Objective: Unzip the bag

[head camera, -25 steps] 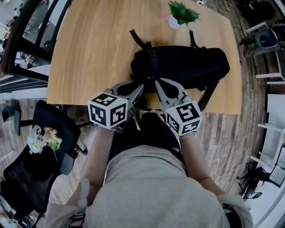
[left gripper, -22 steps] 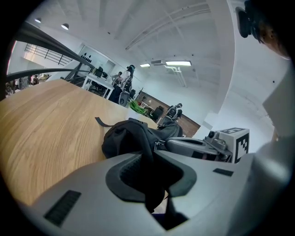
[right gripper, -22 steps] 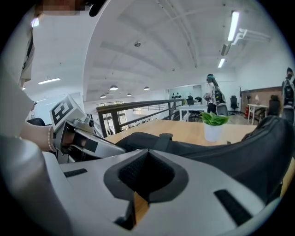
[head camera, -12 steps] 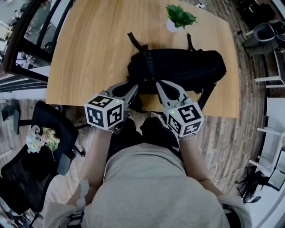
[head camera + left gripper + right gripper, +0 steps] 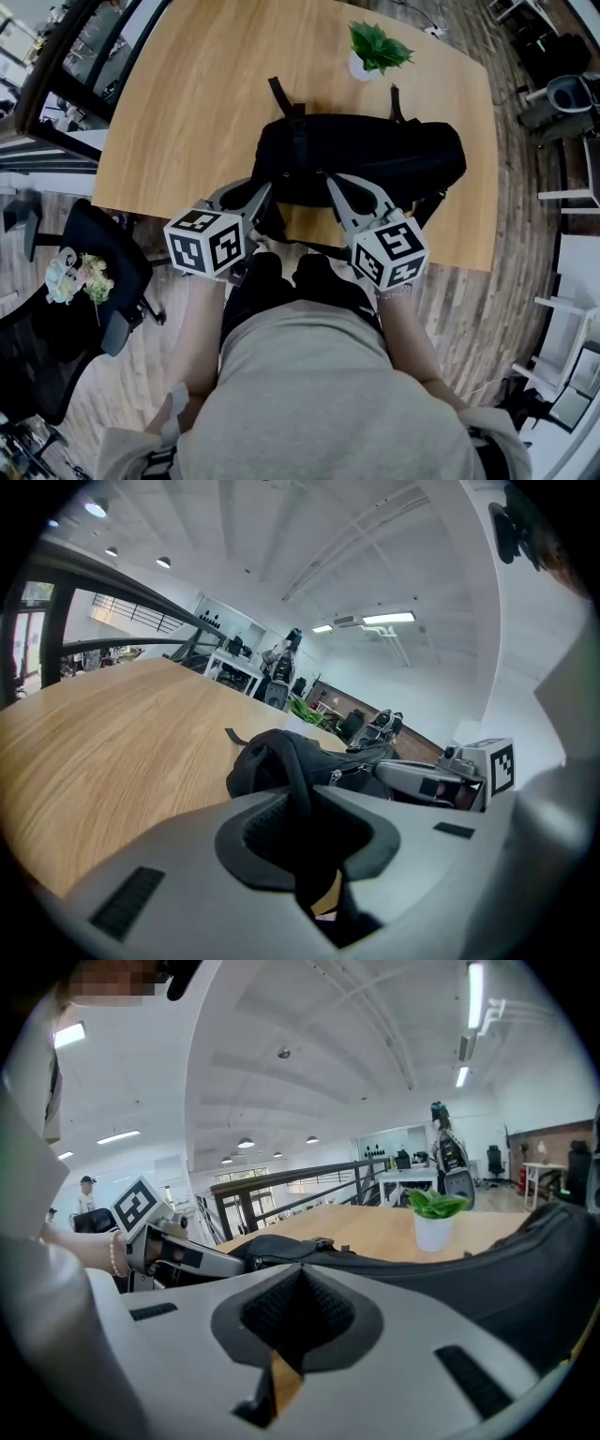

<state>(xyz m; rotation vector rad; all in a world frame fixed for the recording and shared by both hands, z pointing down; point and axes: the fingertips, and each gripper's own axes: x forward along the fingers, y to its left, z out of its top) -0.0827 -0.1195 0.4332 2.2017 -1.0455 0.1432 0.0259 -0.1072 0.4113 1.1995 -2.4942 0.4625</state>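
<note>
Standing by the wooden surface (image 5: pixel 187 103), I see the black bag (image 5: pixel 375 155) lying on its side near the edge closest to the person, with a small potted plant (image 5: pixel 375 47) beyond it.

The left hand-held gripper (image 5: pixel 263 194) sits at the bag's near left end. In the left gripper view its jaws are clamped on a black strap (image 5: pixel 298 771) or fold of the bag's fabric, which runs up between them. It looks like an anchoring hold, meant to keep the bag from sliding.

The right hand-held gripper (image 5: pixel 329 181) has its tip against the bag's near side, just beside the left one. Its jaws are pressed together. I cannot make out a pull tab between them in the right gripper view. From the left gripper view, a small metal piece (image 5: pixel 336 774), probably the zip slider, shows right at that gripper's tip, so it may be pinching the pull.

As for progress, I judge the job to be at its very start. The zip seam (image 5: pixel 403 1262) that runs along the bag in the right gripper view looks closed from end to end, and no gap or lining shows anywhere on the bag. The bracing grip is done and the zip end has been reached. What remains is the whole run of the zip: drawing the slider along the seam while the left side holds firm.
</note>
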